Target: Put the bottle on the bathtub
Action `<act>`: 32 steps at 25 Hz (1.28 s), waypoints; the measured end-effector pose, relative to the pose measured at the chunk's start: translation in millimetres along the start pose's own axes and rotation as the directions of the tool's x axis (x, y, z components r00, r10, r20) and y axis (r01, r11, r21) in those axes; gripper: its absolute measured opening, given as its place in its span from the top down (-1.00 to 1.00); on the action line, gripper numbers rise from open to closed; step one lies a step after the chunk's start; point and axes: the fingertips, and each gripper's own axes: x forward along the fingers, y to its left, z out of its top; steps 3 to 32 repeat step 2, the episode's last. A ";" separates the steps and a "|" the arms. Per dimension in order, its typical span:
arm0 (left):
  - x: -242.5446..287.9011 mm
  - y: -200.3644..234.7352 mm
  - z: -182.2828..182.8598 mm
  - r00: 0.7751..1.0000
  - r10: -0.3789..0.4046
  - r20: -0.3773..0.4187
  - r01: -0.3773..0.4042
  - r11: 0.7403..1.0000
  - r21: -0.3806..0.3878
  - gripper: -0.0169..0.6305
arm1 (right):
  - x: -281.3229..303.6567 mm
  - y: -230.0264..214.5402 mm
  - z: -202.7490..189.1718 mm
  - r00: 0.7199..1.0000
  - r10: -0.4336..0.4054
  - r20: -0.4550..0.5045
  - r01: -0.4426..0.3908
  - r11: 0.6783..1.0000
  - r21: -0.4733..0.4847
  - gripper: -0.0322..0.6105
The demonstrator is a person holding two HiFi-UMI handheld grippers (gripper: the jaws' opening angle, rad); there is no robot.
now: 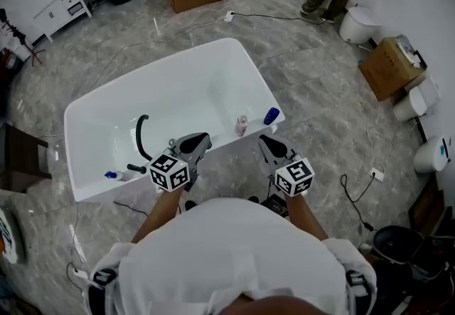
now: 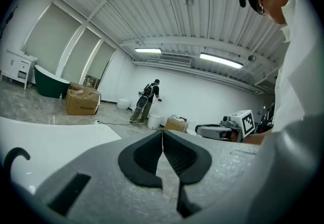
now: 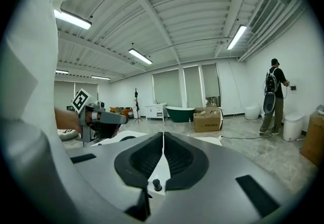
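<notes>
Resting on glossy white bathtub [image 1: 213, 86] rim — blue bottle [image 1: 271, 116] (rounded).

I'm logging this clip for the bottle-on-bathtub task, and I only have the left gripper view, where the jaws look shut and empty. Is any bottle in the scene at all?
Observer: Yes. The head view shows a small pink bottle on the near rim of the white bathtub.
Operator: Just that one?
Observer: No, a blue bottle sits on the same rim, just to the right of it.
Operator: Is the right gripper holding anything?
Observer: No. The right gripper view shows the right gripper with its jaws together and nothing between them.
</notes>
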 end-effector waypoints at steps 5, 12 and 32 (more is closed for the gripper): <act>7.8 -3.4 0.1 1.000 -0.013 -0.001 0.013 1.000 -0.006 0.89 | -1.8 -4.4 -2.6 1.000 0.005 -0.009 -0.005 1.000 0.005 0.85; 7.8 -3.4 0.1 1.000 -0.013 -0.001 0.013 1.000 -0.006 0.89 | -1.8 -4.4 -2.6 1.000 0.005 -0.009 -0.005 1.000 0.005 0.85; 7.8 -3.4 0.1 1.000 -0.013 -0.001 0.013 1.000 -0.006 0.89 | -1.8 -4.4 -2.6 1.000 0.005 -0.009 -0.005 1.000 0.005 0.85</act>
